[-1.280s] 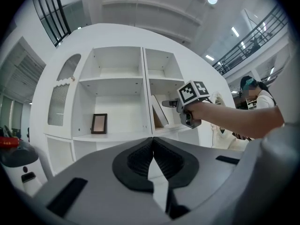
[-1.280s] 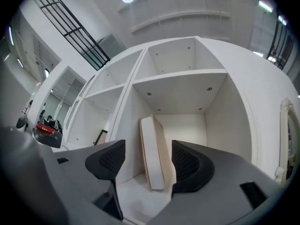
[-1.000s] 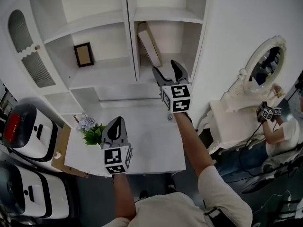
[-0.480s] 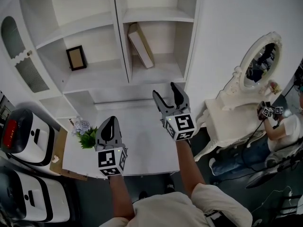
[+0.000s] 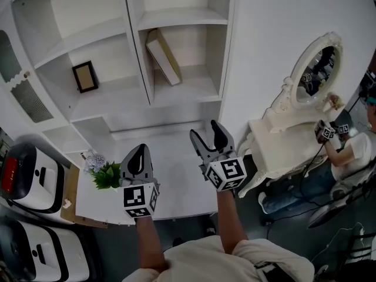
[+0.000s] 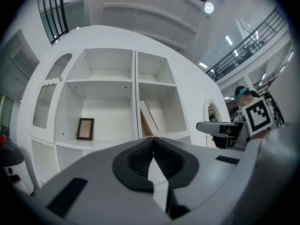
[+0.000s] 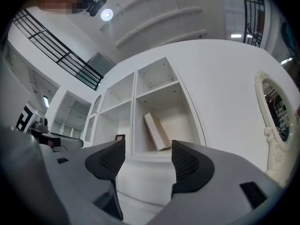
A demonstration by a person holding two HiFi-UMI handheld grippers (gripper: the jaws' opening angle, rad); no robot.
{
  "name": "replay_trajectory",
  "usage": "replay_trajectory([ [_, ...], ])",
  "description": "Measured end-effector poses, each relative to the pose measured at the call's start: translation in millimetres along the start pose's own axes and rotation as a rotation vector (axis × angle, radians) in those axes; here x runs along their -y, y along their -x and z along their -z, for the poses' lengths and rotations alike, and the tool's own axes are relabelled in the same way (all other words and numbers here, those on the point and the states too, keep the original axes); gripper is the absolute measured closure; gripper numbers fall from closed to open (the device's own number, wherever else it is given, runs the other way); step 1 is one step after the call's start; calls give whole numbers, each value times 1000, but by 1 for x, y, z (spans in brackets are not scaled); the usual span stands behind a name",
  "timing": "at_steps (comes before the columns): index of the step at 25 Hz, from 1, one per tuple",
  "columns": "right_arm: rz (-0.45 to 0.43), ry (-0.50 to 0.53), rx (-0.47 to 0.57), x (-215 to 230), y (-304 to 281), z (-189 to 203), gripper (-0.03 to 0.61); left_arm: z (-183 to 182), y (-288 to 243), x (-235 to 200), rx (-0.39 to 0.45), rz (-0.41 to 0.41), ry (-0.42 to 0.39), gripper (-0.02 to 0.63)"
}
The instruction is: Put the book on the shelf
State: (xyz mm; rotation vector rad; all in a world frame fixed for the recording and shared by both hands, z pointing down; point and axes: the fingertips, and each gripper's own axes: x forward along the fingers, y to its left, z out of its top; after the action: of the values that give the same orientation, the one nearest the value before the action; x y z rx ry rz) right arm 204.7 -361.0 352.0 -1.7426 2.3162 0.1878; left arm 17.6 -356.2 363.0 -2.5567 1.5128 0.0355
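A tan book (image 5: 163, 56) leans tilted against the left wall of the right-hand compartment of the white shelf unit (image 5: 141, 69); it also shows in the left gripper view as the book (image 6: 149, 117) and in the right gripper view as the book (image 7: 157, 131). My right gripper (image 5: 208, 138) is open and empty, held over the white table (image 5: 176, 175), well back from the shelf. My left gripper (image 5: 137, 159) is shut with nothing in it, over the table's left part. Seen from their own cameras, the left gripper (image 6: 152, 157) has its pads together and the right gripper (image 7: 144, 159) stands apart.
A small picture frame (image 5: 85, 77) stands in the left compartment. A potted plant (image 5: 106, 174) sits at the table's left edge. A white ornate dresser with an oval mirror (image 5: 314, 69) stands on the right, with a seated person (image 5: 346, 151) beside it. White machines (image 5: 29, 175) stand at far left.
Both grippers have drawn back from the shelf toward the table's front; the right gripper, earlier close to the book's compartment, is now well away. The book stays leaning in place.
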Motion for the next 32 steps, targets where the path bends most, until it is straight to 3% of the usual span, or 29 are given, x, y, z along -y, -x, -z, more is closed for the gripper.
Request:
replay_trajectory([
  [7,-20,-36,58,-3,7,-14,272,-3,-10,8,17,35,5,598],
  [20,-8,-38,62,-5,24,-25,470,-3,-7,22,20,71,17,597],
  [26,-37,-65,66,-15,24,-24,532,-1,-1,21,16,59,26,597],
  [32,-119,-61,35,-30,22,-20,554,1,0,22,9,55,20,597],
])
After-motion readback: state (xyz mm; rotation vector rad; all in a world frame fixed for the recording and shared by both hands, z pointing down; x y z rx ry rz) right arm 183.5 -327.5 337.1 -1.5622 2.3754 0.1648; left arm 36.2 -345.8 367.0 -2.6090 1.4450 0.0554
